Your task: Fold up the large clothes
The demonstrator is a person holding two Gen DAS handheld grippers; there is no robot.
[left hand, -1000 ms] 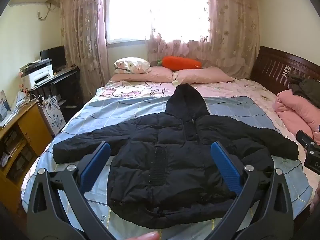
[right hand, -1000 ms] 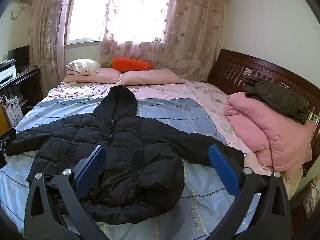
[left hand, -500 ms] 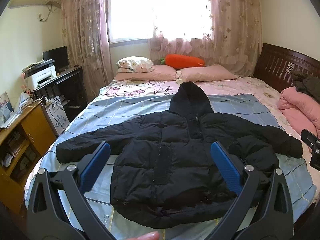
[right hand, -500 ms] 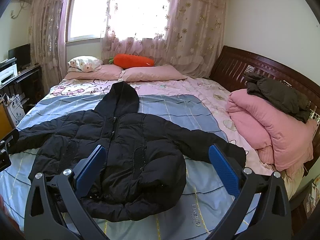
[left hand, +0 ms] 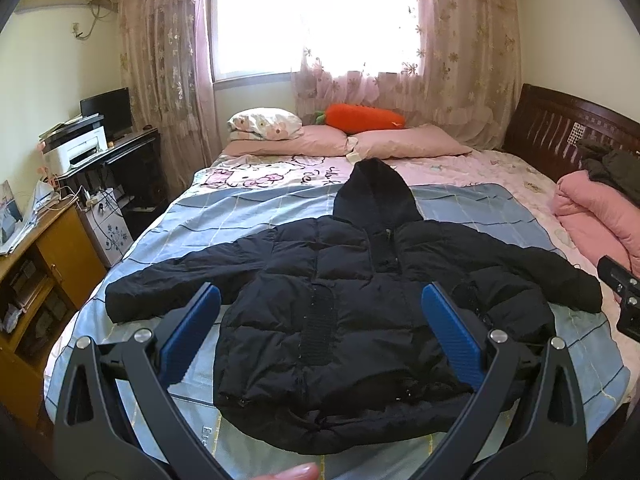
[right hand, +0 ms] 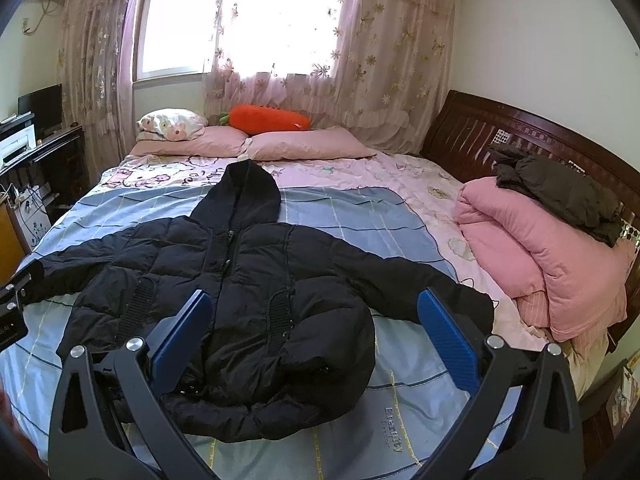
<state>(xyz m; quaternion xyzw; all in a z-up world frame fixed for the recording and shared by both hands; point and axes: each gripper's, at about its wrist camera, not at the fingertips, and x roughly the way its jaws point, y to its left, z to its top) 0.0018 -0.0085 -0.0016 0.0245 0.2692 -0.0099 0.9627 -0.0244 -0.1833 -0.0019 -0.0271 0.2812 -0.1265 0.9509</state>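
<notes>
A black hooded puffer jacket (left hand: pixel 344 320) lies flat and front-up on the bed (left hand: pixel 224 232), sleeves spread out to both sides, hood pointing at the pillows. It also shows in the right wrist view (right hand: pixel 248 304). My left gripper (left hand: pixel 320 332) is open and empty, held above the jacket's hem at the foot of the bed. My right gripper (right hand: pixel 314 336) is open and empty, held above the jacket's right half and right sleeve (right hand: pixel 420 288). The right gripper's body shows at the right edge of the left wrist view (left hand: pixel 624 296).
A folded pink quilt (right hand: pixel 536 256) with a dark garment (right hand: pixel 560 192) on it lies at the bed's right side by the wooden headboard (right hand: pixel 520 136). Pillows (left hand: pixel 392 146) and an orange carrot plush (left hand: pixel 360 118) lie at the far end. A desk and cabinet (left hand: pixel 48 240) stand left.
Both grippers have risen and drawn back a little, so the jacket sits lower and smaller in both views. Both stay open. The jacket has not moved.
</notes>
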